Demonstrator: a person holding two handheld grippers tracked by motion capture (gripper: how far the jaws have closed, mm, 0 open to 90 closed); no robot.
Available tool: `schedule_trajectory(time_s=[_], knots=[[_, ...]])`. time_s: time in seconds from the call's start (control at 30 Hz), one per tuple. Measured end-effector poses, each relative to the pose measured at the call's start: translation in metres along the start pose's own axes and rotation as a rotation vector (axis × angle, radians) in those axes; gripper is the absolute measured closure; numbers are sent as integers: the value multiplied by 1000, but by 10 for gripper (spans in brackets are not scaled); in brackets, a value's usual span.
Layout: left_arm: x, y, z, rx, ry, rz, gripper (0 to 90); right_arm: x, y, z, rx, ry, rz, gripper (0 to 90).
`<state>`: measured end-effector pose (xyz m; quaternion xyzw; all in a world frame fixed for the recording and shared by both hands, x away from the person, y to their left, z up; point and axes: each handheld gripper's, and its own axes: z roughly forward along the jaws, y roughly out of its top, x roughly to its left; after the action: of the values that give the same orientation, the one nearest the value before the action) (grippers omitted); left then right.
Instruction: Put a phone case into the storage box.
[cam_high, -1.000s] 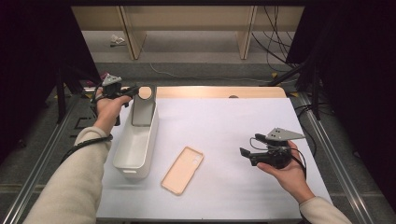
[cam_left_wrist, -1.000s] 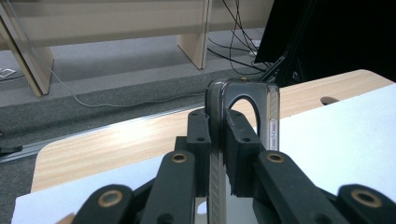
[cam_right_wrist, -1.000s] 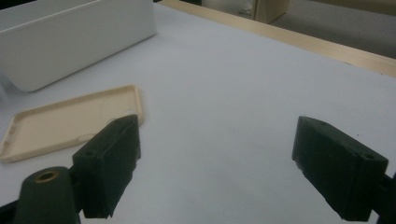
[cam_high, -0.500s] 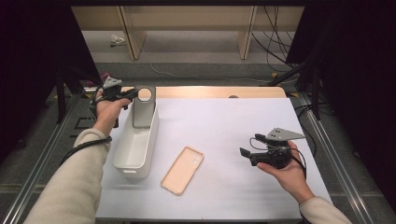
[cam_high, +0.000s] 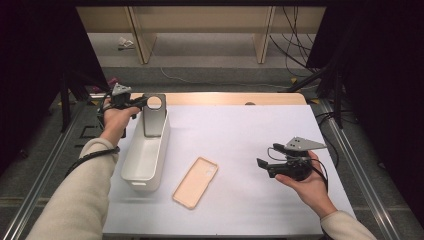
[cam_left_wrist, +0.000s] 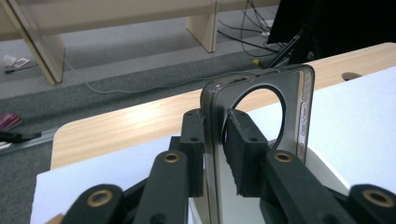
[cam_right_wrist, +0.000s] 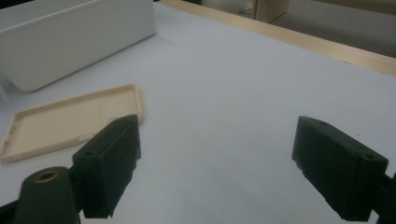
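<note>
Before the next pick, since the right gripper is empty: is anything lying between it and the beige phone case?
Nothing visible does. The right gripper is open above bare white mat, and the beige phone case lies flat to its left with only mat between. The white bin sits beyond the case, and the left gripper holds the grey case over it.

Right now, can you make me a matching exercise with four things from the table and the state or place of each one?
Things:
1. grey phone case
2. beige phone case
3. white bin
4. right claw

States:
a. open, holding nothing
b. lying flat on the white mat
c. pinched upright in the left claw
d. standing on the mat under the held case

Pairs: 1-c, 2-b, 3-d, 4-a
</note>
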<state>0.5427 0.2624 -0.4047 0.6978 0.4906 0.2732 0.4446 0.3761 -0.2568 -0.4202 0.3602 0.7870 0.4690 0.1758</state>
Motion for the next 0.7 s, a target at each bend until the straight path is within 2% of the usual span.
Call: schedule_trajectory(time_s=[0.2, 0.33, 0.47, 0.6, 0.7], knots=[[-2, 1, 1, 40, 39, 5, 692, 0, 0, 0, 1, 1, -2, 162], [-3, 1, 2, 58, 37, 1, 592, 0, 0, 0, 0, 0, 1, 162], [-2, 2, 1, 80, 69, -8, 497, 0, 0, 0, 2, 1, 2, 162], [-1, 2, -2, 93, 71, -38, 381, 0, 0, 0, 1, 0, 1, 162], [-2, 3, -6, 115, 94, -26, 295, 0, 0, 0, 2, 0, 2, 162]])
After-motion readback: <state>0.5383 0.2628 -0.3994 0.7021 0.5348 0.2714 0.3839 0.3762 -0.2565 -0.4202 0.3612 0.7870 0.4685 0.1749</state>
